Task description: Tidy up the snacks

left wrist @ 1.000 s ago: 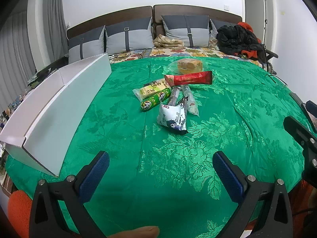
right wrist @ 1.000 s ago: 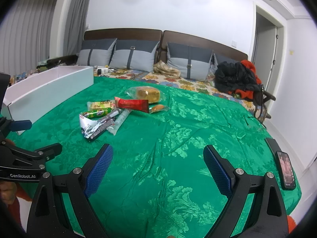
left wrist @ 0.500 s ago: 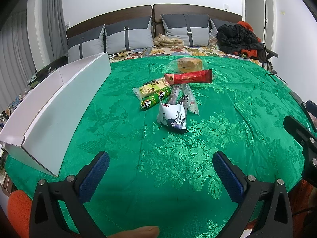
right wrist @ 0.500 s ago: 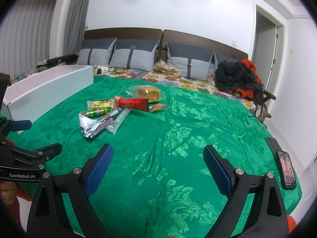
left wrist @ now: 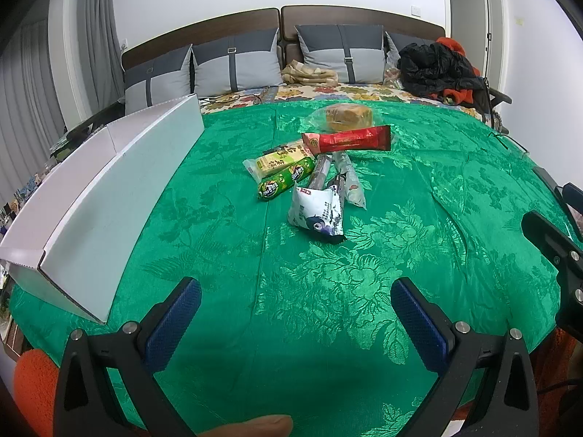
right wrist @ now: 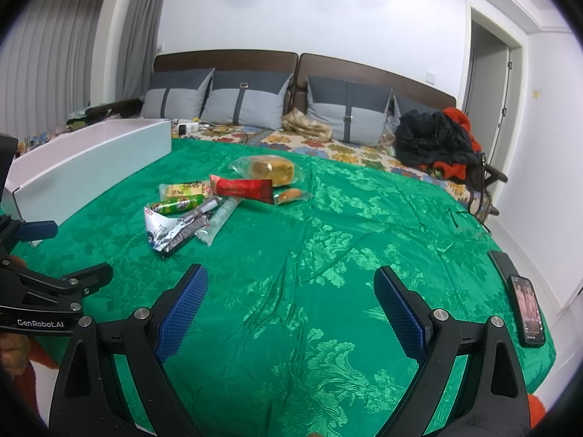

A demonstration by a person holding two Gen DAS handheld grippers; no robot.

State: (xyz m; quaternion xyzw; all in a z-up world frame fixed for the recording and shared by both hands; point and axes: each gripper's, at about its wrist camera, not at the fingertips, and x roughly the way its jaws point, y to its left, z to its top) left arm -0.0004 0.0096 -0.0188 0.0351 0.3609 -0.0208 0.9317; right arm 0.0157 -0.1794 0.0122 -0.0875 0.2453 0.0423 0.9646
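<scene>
A pile of snacks lies mid-bed on the green cloth [left wrist: 328, 291]: a white and blue pouch [left wrist: 317, 214], a green sausage pack [left wrist: 286, 179], a yellow pack [left wrist: 278, 158], a red packet [left wrist: 348, 139] and a clear bag of cake [left wrist: 344, 116]. The same red packet [right wrist: 243, 187] and white pouch [right wrist: 162, 229] show in the right wrist view. A long white box [left wrist: 98, 196] stands at the left. My left gripper [left wrist: 295, 317] is open and empty, well short of the pile. My right gripper [right wrist: 291, 309] is open too, with nothing between its fingers.
A phone [right wrist: 528, 309] lies at the bed's right edge. Grey pillows [left wrist: 237, 63] and a heap of black and red clothes [left wrist: 437, 69] sit by the headboard. The left gripper's body [right wrist: 43, 291] shows at the left of the right wrist view.
</scene>
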